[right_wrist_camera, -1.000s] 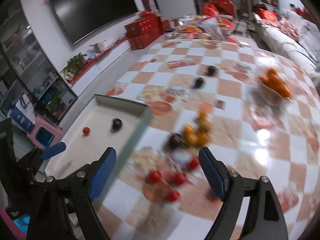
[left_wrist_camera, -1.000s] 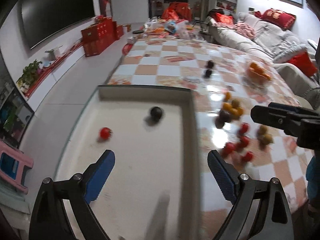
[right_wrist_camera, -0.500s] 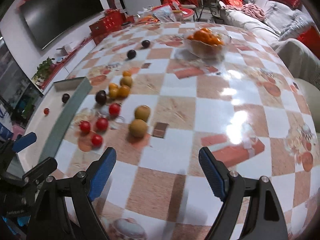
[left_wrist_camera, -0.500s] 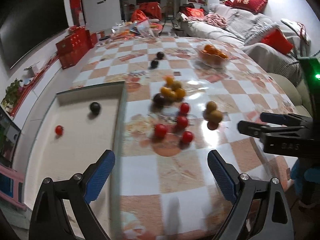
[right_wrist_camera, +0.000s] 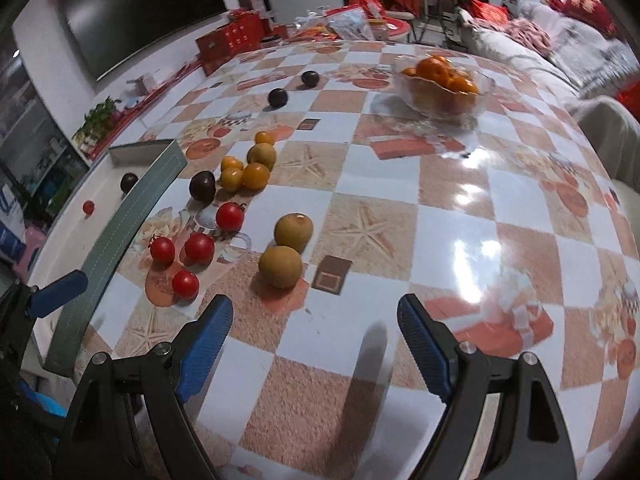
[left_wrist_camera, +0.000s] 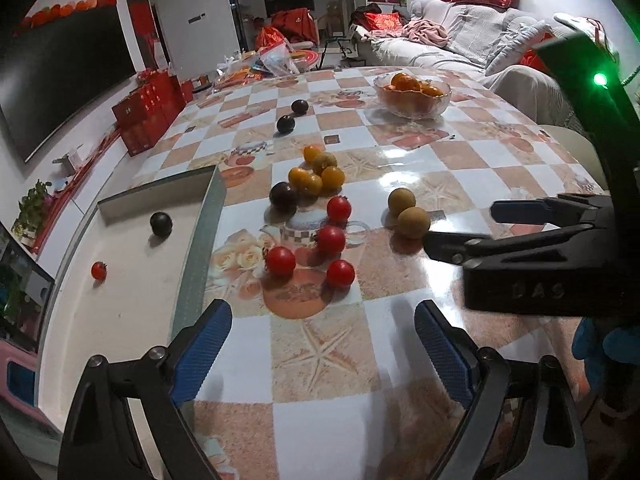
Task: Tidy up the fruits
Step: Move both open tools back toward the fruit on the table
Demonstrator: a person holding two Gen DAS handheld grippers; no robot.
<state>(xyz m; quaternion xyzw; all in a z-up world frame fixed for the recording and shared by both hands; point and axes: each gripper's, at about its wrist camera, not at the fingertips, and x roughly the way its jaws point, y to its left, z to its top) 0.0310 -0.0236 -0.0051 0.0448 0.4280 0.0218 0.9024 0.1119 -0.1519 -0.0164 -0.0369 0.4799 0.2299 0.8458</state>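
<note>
left gripper [left_wrist_camera: 322,344]: jaws wide apart, nothing between the blue pads, held above the checkered tablecloth [left_wrist_camera: 460,160] near its front edge. right gripper [right_wrist_camera: 314,334]: jaws likewise wide, empty, over bare cloth.

fruit lies ahead of both claws, none within reach of the pads. four red cherry tomatoes [left_wrist_camera: 331,239] sit in a loose group just beyond the left gripper, slightly right of its centre line; in the right wrist view the same group lies ahead and to the left of the left pad. two brown round fruits [right_wrist_camera: 280,267] rest touching each other, directly beyond the right gripper's left finger. a cluster of small yellow fruits [left_wrist_camera: 316,176] lies further back, with a dark plum [left_wrist_camera: 283,197] just beside it. two more dark plums [left_wrist_camera: 286,123] sit well apart, toward the far end.

white tray [left_wrist_camera: 132,280], left of the loose fruit, holds one dark plum [left_wrist_camera: 161,224] and one small red tomato [left_wrist_camera: 98,270], apart from each other. glass bowl of oranges [left_wrist_camera: 412,94] stands at far right.
</note>
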